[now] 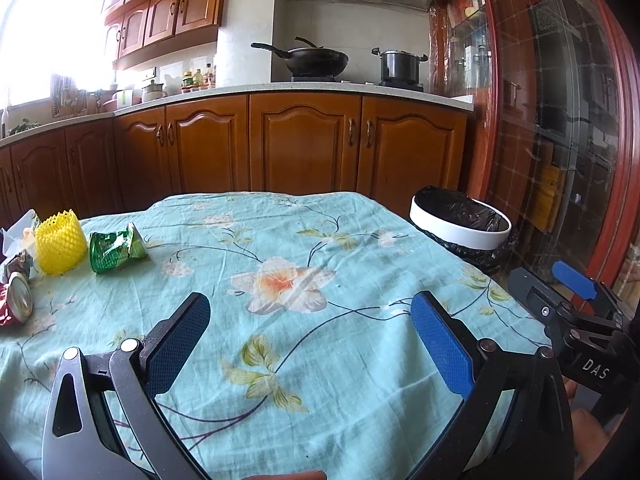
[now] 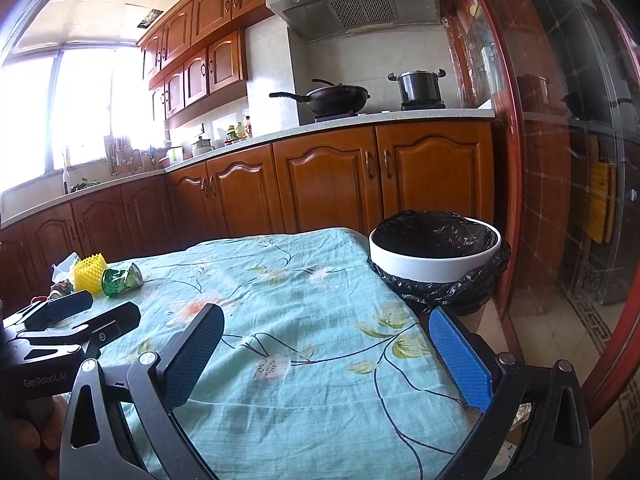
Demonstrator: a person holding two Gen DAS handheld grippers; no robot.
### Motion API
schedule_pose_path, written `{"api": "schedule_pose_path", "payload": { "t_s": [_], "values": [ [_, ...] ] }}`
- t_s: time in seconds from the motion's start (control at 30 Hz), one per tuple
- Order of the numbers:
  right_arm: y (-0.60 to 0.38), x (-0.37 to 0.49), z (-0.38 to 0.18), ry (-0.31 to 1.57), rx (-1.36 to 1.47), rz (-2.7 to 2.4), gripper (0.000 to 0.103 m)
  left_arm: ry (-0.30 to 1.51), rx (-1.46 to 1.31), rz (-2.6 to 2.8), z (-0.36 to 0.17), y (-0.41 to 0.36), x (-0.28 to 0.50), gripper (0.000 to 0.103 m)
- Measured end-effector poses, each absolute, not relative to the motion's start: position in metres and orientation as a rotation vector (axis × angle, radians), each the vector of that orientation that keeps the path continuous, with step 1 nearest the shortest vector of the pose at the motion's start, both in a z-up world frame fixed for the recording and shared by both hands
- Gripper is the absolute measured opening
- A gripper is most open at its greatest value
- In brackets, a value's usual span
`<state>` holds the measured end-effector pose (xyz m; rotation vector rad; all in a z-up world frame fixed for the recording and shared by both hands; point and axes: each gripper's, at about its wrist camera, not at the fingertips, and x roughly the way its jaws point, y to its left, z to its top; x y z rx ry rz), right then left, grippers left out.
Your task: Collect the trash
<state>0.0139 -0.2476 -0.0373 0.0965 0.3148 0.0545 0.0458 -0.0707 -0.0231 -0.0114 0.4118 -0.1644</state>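
A: Where does the trash lie?

B: At the far left of the bench (image 1: 360, 248), on the flowered teal cloth. A crumpled green wrapper (image 1: 114, 250) touches a yellow foam net (image 1: 60, 246), and nearer the left edge lies a crushed can (image 1: 20, 298) beside a red wrapper (image 1: 8, 312). White tissue (image 1: 18, 234) sits behind the net.

A: And the left gripper (image 1: 310, 344)?

B: Its fingers (image 1: 440, 344) stand wide apart over bare cloth, holding nothing. All the trash is well off to their left and farther away, outside the gap between them.

A: The right gripper (image 2: 326, 354)?

B: Its fingers (image 2: 460, 360) are likewise spread and empty, near the bench's right edge. The trash is far to their left, beyond the left gripper.

A: The bin?

B: A white-rimmed bin (image 2: 434, 266) lined with a black bag stands just beside the bench's far right corner, ahead of the right gripper's right finger.
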Motion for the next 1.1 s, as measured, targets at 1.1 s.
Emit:
{"api": "schedule_pose_path", "payload": {
  "t_s": [1.1],
  "values": [
    [-0.2429,0.0172,-0.0407,0.325,0.101,0.066,0.103,0.411,-0.006,-0.164,-0.0236,-0.072,0.0459,0.103]
  ]
}}
